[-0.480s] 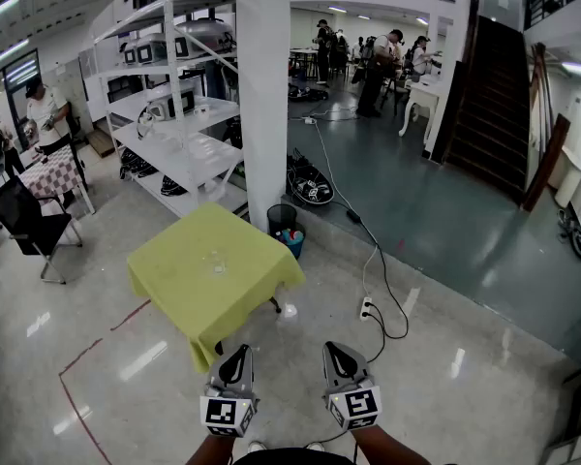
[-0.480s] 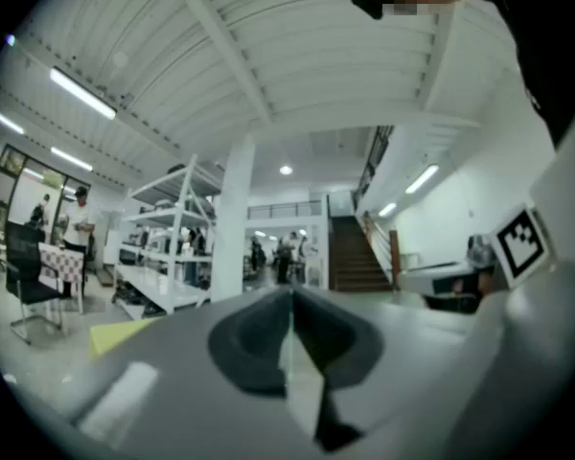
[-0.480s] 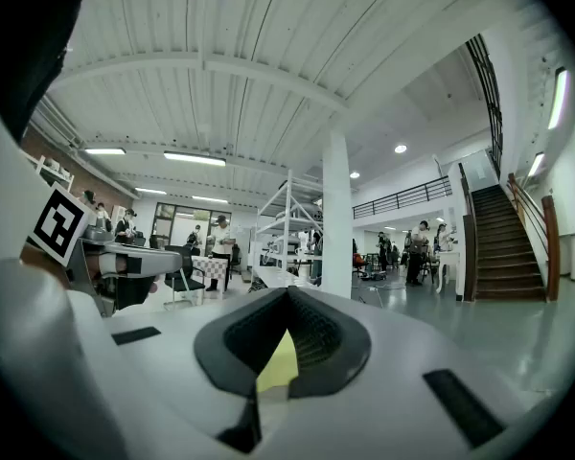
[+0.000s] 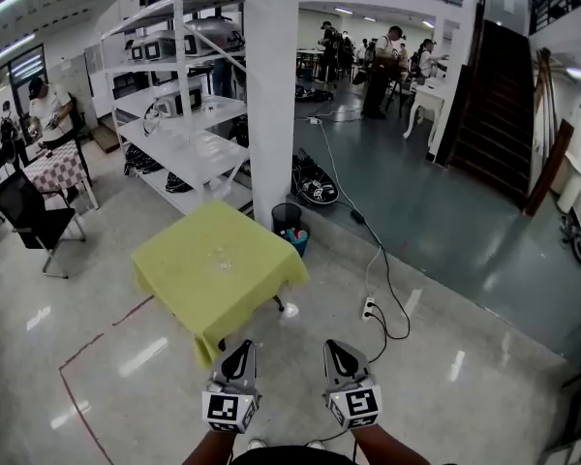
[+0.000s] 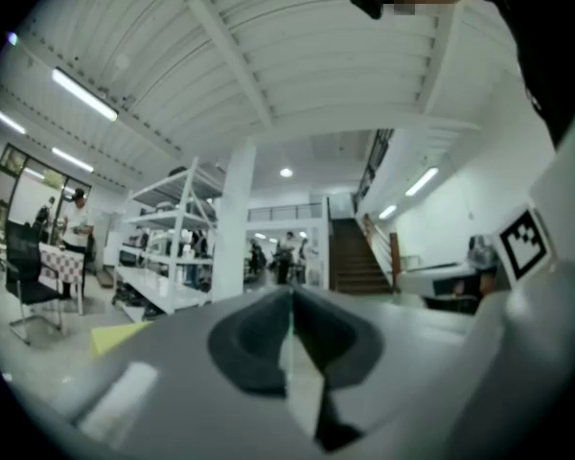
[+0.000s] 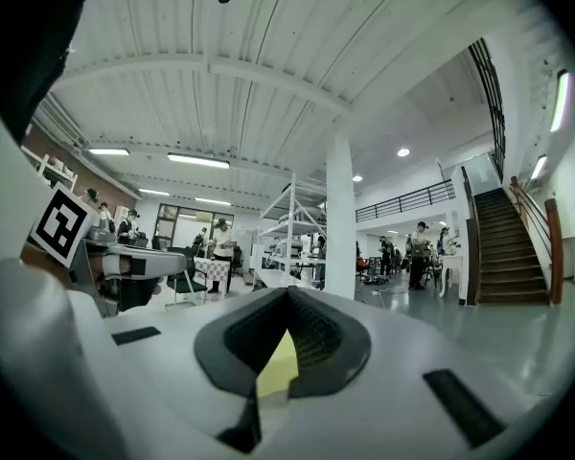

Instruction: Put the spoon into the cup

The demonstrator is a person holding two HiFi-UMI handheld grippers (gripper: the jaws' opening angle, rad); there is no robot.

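A small table under a yellow cloth [image 4: 223, 284] stands on the floor some way ahead of me. Near its middle lies something small and clear [image 4: 220, 262], too small to tell as cup or spoon. My left gripper [image 4: 240, 348] and right gripper [image 4: 333, 346] are held side by side low in the head view, short of the table's near edge. Both point level toward it. The left gripper [image 5: 292, 291] has its jaws shut and empty. The right gripper [image 6: 287, 293] also has its tips together, with the yellow cloth showing through the gap below them.
A white pillar [image 4: 271, 95] and white shelving [image 4: 179, 134] stand behind the table. A black bin [image 4: 287, 221] sits at its far corner. A power strip with cables [image 4: 367, 308] lies on the floor to the right. A black chair [image 4: 31, 223] is left, stairs [image 4: 489, 95] right, people far back.
The head view has shifted slightly, so the table sits a touch to the right. Both grippers keep their places at the bottom and stay shut.
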